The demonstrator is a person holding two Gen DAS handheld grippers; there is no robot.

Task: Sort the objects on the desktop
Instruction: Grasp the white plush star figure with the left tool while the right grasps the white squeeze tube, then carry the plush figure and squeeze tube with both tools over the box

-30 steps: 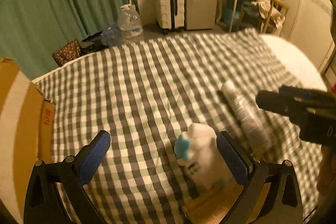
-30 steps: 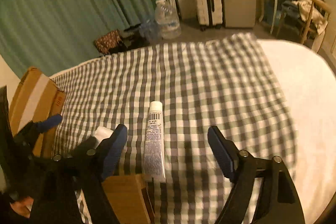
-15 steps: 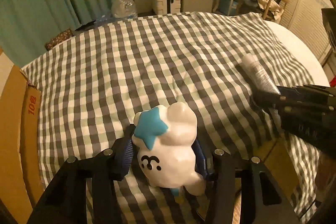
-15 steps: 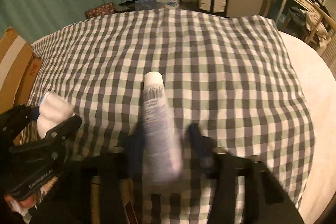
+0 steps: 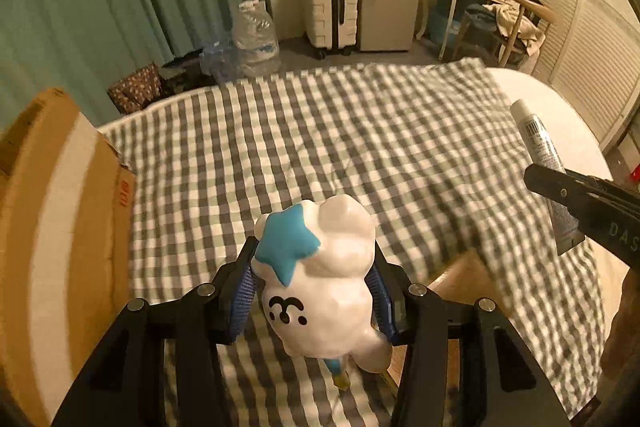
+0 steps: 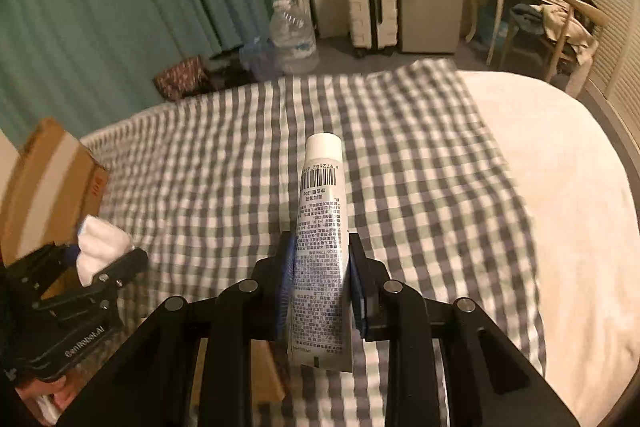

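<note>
Toy figure point(image 5: 324, 283), white with a blue star, sits clamped between the left gripper point(image 5: 314, 293) pads, lifted above the checked blanket point(image 5: 320, 147). Beside it the right gripper point(image 6: 320, 283) pinches a printed tube point(image 6: 320, 255) near its crimped end, cap pointing forward. Both look like carries. I'd keep each squeeze steady and level, since the glossy figure could slip and the tube could swing. A wooden box point(image 5: 460, 275) below, near a cardboard carton point(image 5: 60, 227), seems the likely drop spot.
</note>
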